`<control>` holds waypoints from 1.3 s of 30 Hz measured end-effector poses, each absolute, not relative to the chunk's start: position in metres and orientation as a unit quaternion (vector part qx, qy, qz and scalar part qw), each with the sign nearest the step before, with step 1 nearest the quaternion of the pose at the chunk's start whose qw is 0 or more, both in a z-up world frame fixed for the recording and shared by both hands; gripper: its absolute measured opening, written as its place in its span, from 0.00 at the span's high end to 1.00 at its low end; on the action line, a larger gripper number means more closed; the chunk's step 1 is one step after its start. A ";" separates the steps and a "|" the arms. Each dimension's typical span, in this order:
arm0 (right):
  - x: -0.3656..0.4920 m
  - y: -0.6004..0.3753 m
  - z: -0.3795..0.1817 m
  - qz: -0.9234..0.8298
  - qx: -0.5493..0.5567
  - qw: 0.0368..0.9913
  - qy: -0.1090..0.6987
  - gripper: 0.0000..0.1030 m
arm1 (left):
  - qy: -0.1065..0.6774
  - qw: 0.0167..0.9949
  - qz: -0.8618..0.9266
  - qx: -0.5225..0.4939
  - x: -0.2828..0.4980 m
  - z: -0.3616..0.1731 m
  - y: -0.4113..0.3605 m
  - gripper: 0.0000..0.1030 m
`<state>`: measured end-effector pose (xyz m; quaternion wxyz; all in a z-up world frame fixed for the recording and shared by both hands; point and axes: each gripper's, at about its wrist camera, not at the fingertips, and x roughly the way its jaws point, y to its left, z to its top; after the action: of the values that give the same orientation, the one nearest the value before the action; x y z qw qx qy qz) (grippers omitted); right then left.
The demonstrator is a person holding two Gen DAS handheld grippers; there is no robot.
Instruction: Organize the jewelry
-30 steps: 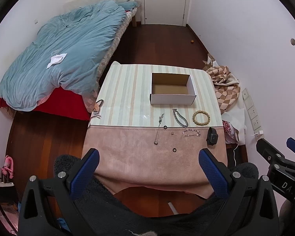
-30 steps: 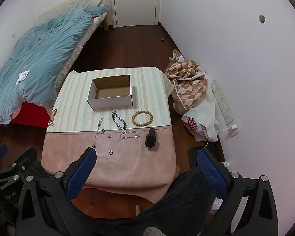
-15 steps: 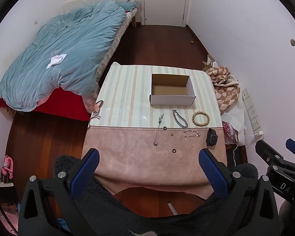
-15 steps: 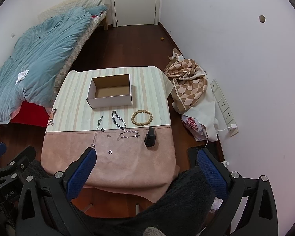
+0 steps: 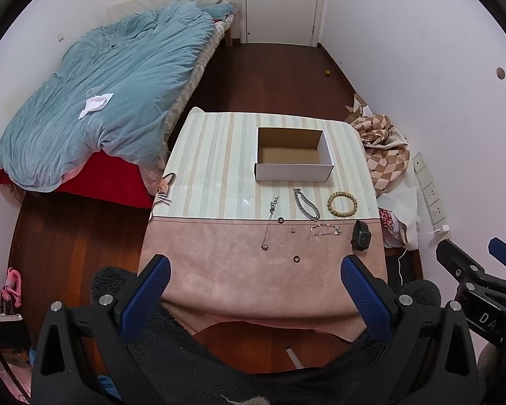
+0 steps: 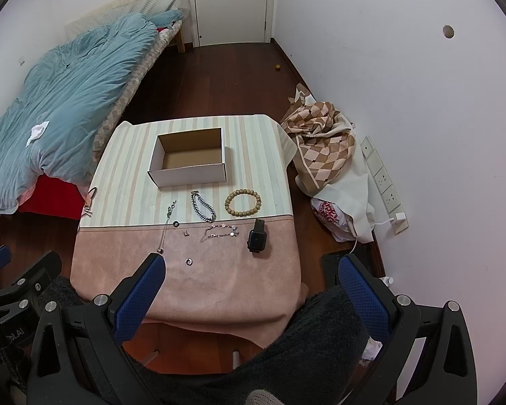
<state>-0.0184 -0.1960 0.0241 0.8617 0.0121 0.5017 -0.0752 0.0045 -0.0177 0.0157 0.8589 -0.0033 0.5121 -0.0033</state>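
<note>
Table (image 5: 219,155), left to right: thin necklace (image 5: 269,226), small ring (image 5: 280,220), chain (image 5: 306,204), tiny earring (image 5: 292,230), bead bracelet (image 5: 342,200), fine bracelet (image 5: 324,230), watch (image 5: 361,235); second ring (image 5: 297,258) lies nearest, alone on the pink cloth. Empty box (image 5: 291,158) sits behind the row, open side up. Nothing boxed yet. Step in hand looks like the first reach. Best to take bulky pieces first, pinch chains at a bunched point, come straight down on the rings so they don't skid on the cloth. Left gripper (image 5: 253,281) gapes wide, holds nothing, well short of the jewelry. Right gripper (image 6: 251,281) likewise wide, empty, touching nothing.
</note>
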 end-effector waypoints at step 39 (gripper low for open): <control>0.117 -0.263 -0.262 -0.117 0.133 0.758 0.628 0.21 | 0.628 0.776 0.059 0.016 0.125 -0.238 0.000 0.00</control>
<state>0.1167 -0.2633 -0.2616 0.7578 0.1332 0.6279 -0.1168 0.1252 0.0004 -0.2384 0.7762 0.0160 0.6275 0.0587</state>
